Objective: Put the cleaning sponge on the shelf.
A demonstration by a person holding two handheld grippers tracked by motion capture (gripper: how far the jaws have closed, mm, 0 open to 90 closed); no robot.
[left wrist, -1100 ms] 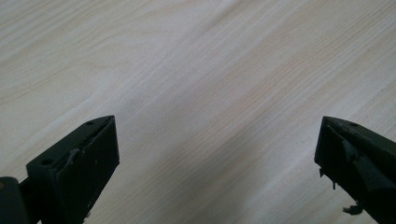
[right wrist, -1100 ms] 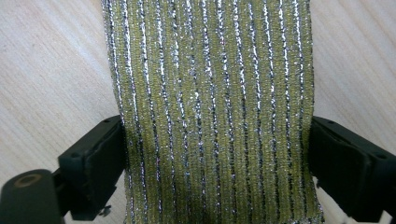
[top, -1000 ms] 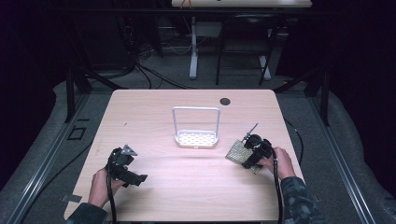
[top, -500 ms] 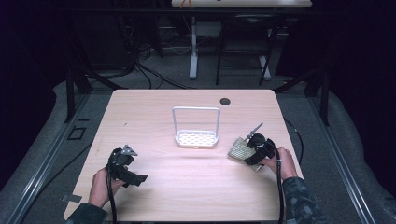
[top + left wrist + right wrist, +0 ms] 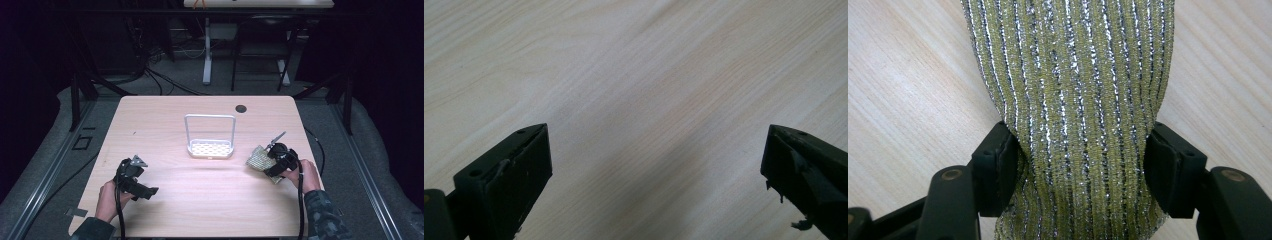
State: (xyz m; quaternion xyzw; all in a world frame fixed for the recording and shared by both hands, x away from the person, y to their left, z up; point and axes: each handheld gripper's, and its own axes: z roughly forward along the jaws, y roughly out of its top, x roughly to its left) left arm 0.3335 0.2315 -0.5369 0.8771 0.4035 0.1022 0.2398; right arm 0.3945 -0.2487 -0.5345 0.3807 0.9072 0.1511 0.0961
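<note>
High view: right gripper (image 5: pixel 272 161) has the scouring pad (image 5: pixel 260 159) clamped and sits near the right edge of the bench (image 5: pixel 165 120), with the small metal rack (image 5: pixel 210 136) just off to its left and a bit farther away from me. Pad is not in the rack yet; the two look apart, with a strip of bare wood between them.

Right gripper view confirms the grab: the jaws press on both sides of the yellow-and-silver striped pad (image 5: pixel 1073 100), which bulges out ahead of them and hangs over the wood. I can't tell whether its far end touches the bench.

Left gripper (image 5: pixel 131 176) is well away on the other side and idle. Left gripper view shows its jaws spread wide with nothing between them, just wood grain below.

My read on progress: pickup is done and the grip looks solid. Left to do, if the rack is the target: carry the pad over to the perforated tray at the rack's base, set it down, let go. Roughly at the halfway mark. Rack tray looks empty from here.
</note>
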